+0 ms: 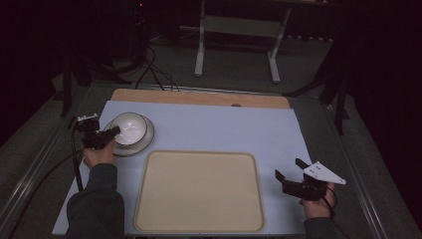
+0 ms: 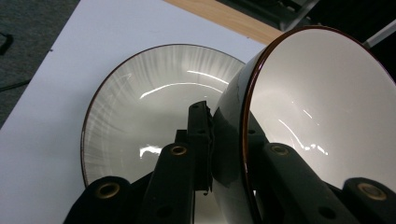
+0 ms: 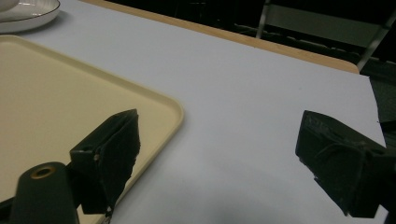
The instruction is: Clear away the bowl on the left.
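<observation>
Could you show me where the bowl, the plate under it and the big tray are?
bowl (image 2: 317, 107): left gripper view, on its white inside.
plate (image 2: 154, 107): left gripper view, on its streaked inner face.
tray (image 1: 199, 191): high view, on its bare cream middle.

left gripper (image 2: 212, 154) | jaws clamp bowl (image 2: 317, 102) rim (bowl tilted) | plate (image 2: 140, 107) beneath
</observation>
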Demonstrator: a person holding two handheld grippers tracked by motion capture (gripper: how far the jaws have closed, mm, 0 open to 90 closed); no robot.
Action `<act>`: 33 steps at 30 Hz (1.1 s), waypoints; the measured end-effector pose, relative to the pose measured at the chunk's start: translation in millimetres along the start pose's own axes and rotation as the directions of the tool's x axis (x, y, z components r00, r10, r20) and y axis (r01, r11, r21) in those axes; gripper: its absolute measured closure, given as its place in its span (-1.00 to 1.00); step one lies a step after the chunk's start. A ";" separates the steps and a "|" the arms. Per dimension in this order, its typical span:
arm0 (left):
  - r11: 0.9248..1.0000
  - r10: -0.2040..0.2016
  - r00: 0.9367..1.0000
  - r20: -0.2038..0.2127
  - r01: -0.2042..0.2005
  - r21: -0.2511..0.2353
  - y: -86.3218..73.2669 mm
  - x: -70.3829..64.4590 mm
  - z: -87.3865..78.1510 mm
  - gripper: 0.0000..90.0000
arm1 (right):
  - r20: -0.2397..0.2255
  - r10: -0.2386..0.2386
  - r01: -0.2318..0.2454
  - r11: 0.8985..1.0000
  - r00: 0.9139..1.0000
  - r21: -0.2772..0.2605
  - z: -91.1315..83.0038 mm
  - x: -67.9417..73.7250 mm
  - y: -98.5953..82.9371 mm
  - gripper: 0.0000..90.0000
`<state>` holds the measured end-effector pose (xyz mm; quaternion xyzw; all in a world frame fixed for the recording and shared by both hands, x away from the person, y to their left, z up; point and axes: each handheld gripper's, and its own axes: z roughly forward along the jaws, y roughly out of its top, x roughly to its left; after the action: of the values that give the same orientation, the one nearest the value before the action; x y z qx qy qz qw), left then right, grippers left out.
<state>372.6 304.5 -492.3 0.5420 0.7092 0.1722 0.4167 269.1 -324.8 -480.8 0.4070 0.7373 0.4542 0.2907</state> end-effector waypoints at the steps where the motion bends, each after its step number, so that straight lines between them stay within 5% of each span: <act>1: 1.000 -0.001 1.000 0.008 0.001 -0.002 0.2 -0.5 -0.9 0.81 | 0.000 -0.001 0.001 1.000 1.000 0.000 0.1 0.0 0.0 -0.70; 33: 0.996 0.073 0.990 0.121 -0.067 -0.052 -2.9 -30.1 -28.5 0.80 | 0.001 -0.001 0.001 1.000 1.000 0.001 0.4 0.0 0.3 -0.70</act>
<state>350.6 281.9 -465.3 0.5659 0.6586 0.1700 0.4660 269.5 -324.6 -480.8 0.4066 0.7376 0.4537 0.2911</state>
